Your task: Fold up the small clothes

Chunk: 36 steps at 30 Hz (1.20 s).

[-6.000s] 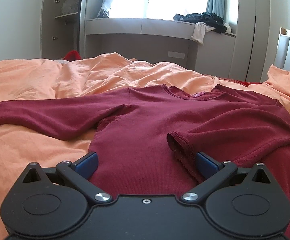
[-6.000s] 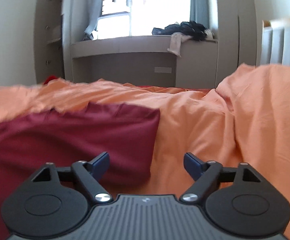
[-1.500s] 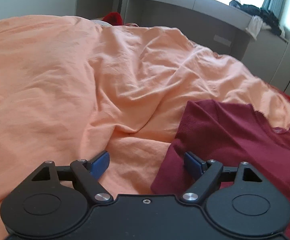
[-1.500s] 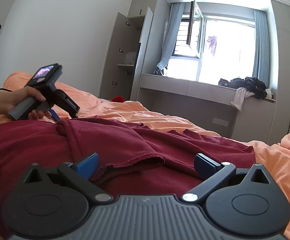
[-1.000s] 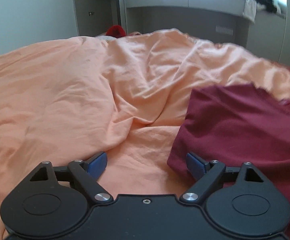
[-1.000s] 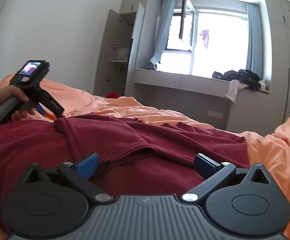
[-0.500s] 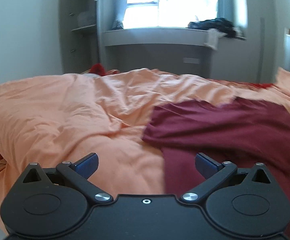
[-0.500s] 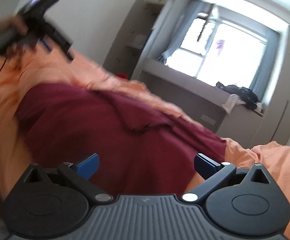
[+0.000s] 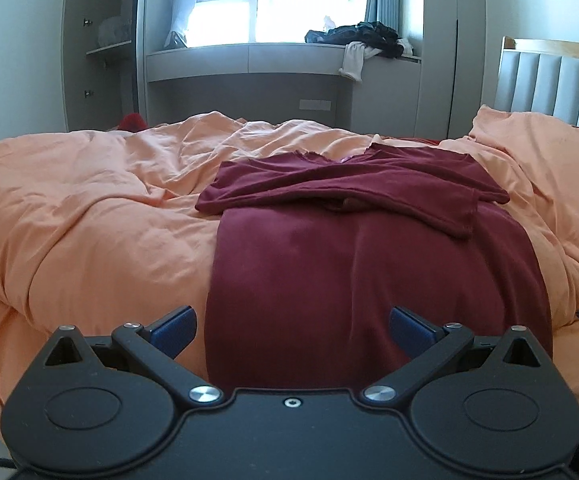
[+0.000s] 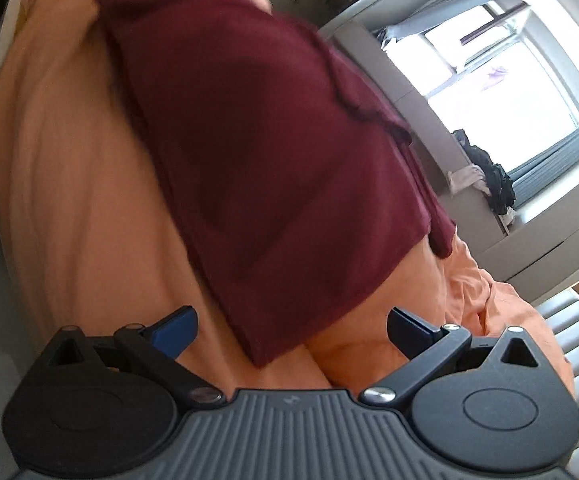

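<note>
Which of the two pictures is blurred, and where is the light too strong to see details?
Left wrist view: mostly sharp; the window is overexposed to white, the maroon shirt and orange duvet are evenly lit, straight edges bend from fisheye distortion. Right wrist view: tilted and smeared by motion blur, the shirt has soft edges, the window is again washed out.

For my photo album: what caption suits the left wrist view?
Open left gripper facing a maroon shirt, sleeves folded in, on an orange duvet.

left gripper (image 9: 291,330): fingers spread wide, empty | right gripper (image 10: 291,330): same, rolled sideways
</note>
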{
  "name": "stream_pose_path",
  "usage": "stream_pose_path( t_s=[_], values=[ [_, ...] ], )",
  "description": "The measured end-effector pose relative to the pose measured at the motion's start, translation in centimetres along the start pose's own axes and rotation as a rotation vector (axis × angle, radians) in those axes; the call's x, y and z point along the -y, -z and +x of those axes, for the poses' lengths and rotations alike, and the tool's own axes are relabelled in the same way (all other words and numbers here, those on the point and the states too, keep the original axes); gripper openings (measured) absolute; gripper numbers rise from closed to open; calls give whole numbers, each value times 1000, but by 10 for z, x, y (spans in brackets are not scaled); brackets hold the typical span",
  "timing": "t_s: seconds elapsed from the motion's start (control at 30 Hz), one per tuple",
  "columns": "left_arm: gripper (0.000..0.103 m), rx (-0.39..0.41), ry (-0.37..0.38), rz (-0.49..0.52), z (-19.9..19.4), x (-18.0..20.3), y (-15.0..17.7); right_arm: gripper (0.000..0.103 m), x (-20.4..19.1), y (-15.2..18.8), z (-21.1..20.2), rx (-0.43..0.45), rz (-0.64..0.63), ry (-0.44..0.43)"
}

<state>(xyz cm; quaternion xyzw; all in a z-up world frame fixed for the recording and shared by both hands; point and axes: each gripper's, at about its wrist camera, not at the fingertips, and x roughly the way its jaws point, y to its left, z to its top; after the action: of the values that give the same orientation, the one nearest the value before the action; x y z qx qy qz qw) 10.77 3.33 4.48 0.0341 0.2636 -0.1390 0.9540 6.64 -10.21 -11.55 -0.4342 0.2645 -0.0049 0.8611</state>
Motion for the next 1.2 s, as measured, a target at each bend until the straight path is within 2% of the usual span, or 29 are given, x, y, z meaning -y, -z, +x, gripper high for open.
stream_pose_path(
  t_s=[0.13,0.3,0.4,0.47,0.57,0.63,0.8,0.93,1.13,1.2],
  values=[
    [102,-6,-5,-19,1,-3,1,103,-17,-1,20,3,-98,77],
    [102,-17,-1,-33,2,-6,2,103,-24,-3,32,9,-123,131],
    [102,-24,-2,-27,3,-7,3,103,-26,1,27,39,-159,225],
    [102,-33,-2,-25,4,-8,5,103,-26,5,30,23,-170,212],
    [102,-41,-2,-29,6,-8,7,103,-28,10,38,-34,-177,134],
    [102,-45,2,-31,8,-8,8,103,-29,10,44,-33,-182,137],
    [103,-56,5,-35,11,-7,9,102,-30,10,59,-11,-194,198],
    [103,-53,7,-30,9,-7,9,102,-36,14,57,62,-251,298],
    [103,-57,-2,-11,11,-5,12,66,-44,19,54,124,-336,264],
    [102,-59,-2,-1,12,-4,13,37,-49,19,42,124,-343,231]
  ],
)
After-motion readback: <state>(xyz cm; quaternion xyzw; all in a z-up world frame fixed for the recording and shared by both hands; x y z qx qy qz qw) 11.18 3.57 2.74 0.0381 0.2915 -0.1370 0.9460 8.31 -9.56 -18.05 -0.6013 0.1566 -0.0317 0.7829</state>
